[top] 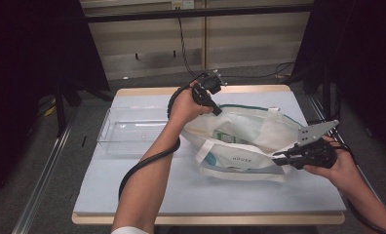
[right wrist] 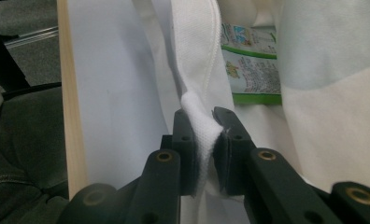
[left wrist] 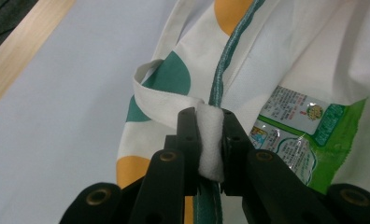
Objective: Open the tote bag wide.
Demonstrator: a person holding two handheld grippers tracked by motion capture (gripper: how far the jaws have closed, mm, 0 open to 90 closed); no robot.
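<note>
tote bag held open at two edges

the left gripper (top: 215, 110) pinches the far rim of the tote bag (top: 259, 131); the right gripper (top: 279, 158) pinches its near edge. the bag lies mid-table (top: 147, 195), a green packet (left wrist: 304, 135) inside.

The tote bag (top: 249, 141) is matt woven cloth, its strap pinched between the left gripper's (left wrist: 210, 140) matt black plastic jaws. Just beyond them lies a glossy plastic snack packet (left wrist: 304, 140). The container (top: 127, 131) is clear smooth plastic; the table edge (right wrist: 71, 116) is pale wood.
</note>
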